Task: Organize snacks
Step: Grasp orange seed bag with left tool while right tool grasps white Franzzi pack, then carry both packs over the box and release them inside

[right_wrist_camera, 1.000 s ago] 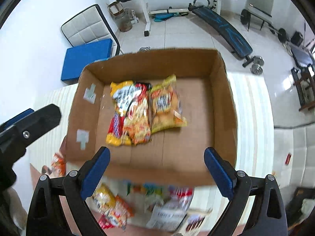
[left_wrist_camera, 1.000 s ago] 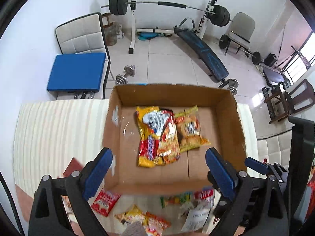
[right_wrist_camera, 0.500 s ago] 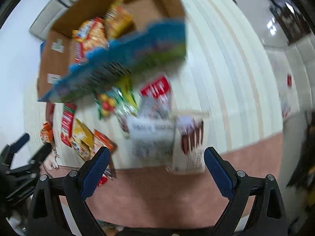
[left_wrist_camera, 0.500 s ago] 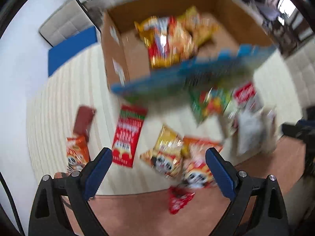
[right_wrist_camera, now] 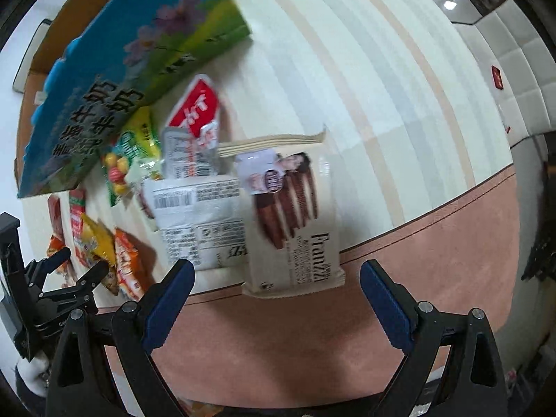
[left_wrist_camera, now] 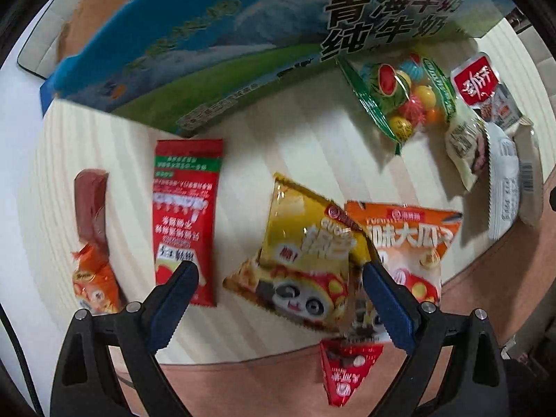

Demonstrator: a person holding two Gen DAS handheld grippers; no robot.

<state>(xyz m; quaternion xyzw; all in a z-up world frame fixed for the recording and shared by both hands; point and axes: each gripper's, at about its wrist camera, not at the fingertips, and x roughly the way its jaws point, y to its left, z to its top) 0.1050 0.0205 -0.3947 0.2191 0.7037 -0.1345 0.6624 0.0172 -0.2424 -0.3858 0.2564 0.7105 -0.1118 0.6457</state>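
Hovering over a striped cream table [left_wrist_camera: 305,146], the left gripper [left_wrist_camera: 278,288] has its blue-padded jaws spread wide and empty. Between and just beyond them lies a yellow panda bag [left_wrist_camera: 302,253], overlapped on its right edge by an orange bag [left_wrist_camera: 413,243]. A small red packet [left_wrist_camera: 342,368] lies near the table's pink border [left_wrist_camera: 243,382], below those two. To the left lies a long red packet [left_wrist_camera: 186,215], then a brown bar [left_wrist_camera: 91,205] with a small orange pack [left_wrist_camera: 93,285] at its near end. Farther back on the right sit a green bag of coloured balls [left_wrist_camera: 399,97], a red-and-white pouch [left_wrist_camera: 481,87] and pale wrappers, partly piled on one another. A cardboard box [left_wrist_camera: 215,45] with a blue and green printed side stands behind the snacks.

In the right wrist view, the right gripper [right_wrist_camera: 274,288] is likewise wide open and holds nothing. Just ahead of it a cream wafer pack [right_wrist_camera: 295,222] lies across the table's edge, overlapping a white wrapper [right_wrist_camera: 198,222] on its left. Beyond them lie the red-and-white pouch [right_wrist_camera: 194,111] and the green bag [right_wrist_camera: 133,153], beside the box [right_wrist_camera: 132,69]. The left gripper [right_wrist_camera: 81,267] shows at far left, above the yellow and orange bags.
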